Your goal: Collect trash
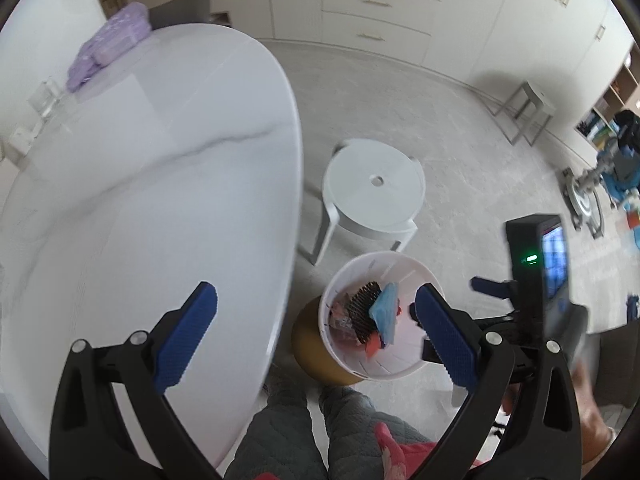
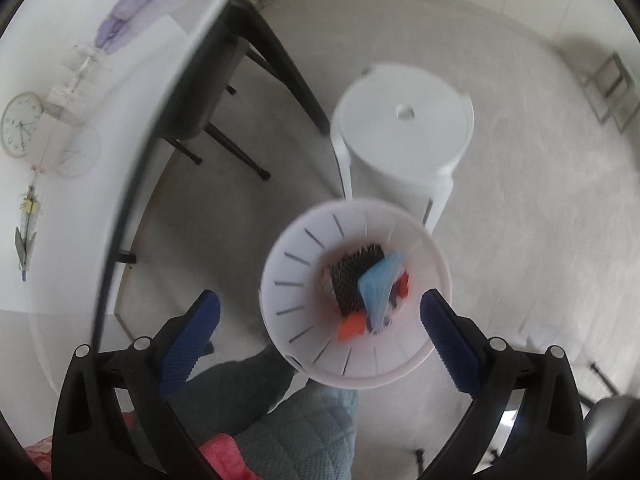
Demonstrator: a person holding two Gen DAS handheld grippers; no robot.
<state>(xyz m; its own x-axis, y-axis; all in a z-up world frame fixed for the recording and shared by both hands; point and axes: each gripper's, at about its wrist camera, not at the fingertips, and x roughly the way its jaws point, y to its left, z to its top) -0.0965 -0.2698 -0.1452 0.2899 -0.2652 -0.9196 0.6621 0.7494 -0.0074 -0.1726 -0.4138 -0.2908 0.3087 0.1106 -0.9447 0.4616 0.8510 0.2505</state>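
Jaws on both grippers, left gripper (image 1: 316,322) and right gripper (image 2: 320,326), gaping wide, gripping nothing. Trash (image 2: 366,290) lying in bin (image 2: 292,276) below right jaws. Bin perching on yellow stool (image 1: 310,340); careless nudge risking tipping, spilling onto floor (image 2: 540,208).

table (image 1: 160,168): purple packs (image 1: 108,46) | floor (image 1: 460,140): white stool (image 1: 374,184)

A home living or dining room is shown: a white marble-look table (image 1: 152,168), a white plastic stool (image 1: 374,188) beside it, cream drawer cabinets (image 1: 376,12) beyond it, a wall clock (image 2: 22,124).
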